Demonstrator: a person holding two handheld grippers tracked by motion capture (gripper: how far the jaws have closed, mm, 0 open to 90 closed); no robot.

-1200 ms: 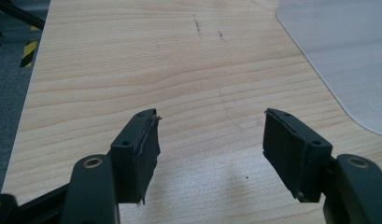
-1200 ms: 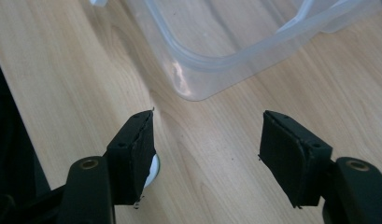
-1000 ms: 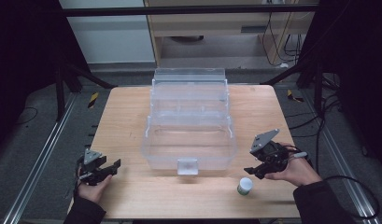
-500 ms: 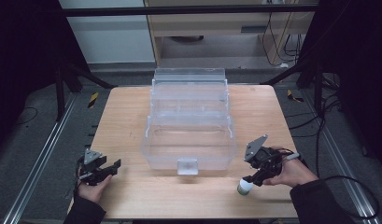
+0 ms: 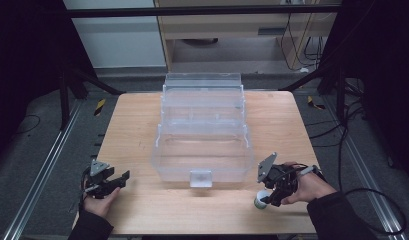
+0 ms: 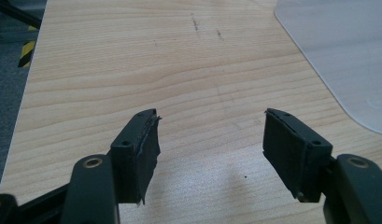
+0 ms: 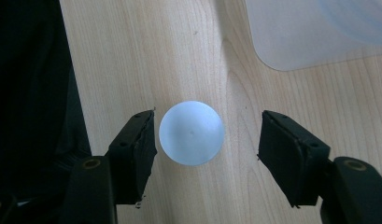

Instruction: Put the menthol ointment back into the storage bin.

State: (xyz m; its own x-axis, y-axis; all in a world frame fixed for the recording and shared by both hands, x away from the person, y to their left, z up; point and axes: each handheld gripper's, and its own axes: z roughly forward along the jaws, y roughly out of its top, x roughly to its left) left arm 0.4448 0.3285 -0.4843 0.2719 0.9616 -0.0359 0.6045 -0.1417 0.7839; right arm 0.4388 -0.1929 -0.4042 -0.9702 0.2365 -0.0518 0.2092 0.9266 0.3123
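Observation:
A small jar [image 5: 261, 201] with a round white lid [image 7: 191, 133] stands near the front right edge of the wooden table [image 5: 132, 125]. My right gripper [image 5: 268, 197] points down over it. In the right gripper view the right gripper [image 7: 208, 122] is open, with the lid between the jaws and a gap on each side, narrower on the left. A clear tiered plastic box [image 5: 202, 150] sits mid-table, just behind the jar. My left gripper [image 5: 123, 177] rests low at the front left, and in its own view the left gripper [image 6: 211, 121] is open over bare wood.
A corner of the clear box [image 6: 347, 51] lies ahead and to the right of the left gripper, and another corner of the box [image 7: 310, 28] is just beyond the jar. The table's front edge is close behind both hands. Dark floor and metal rails surround the table.
The right gripper has come down and toward the jar, so its jaws now straddle the white lid. The left gripper has stayed where it was.

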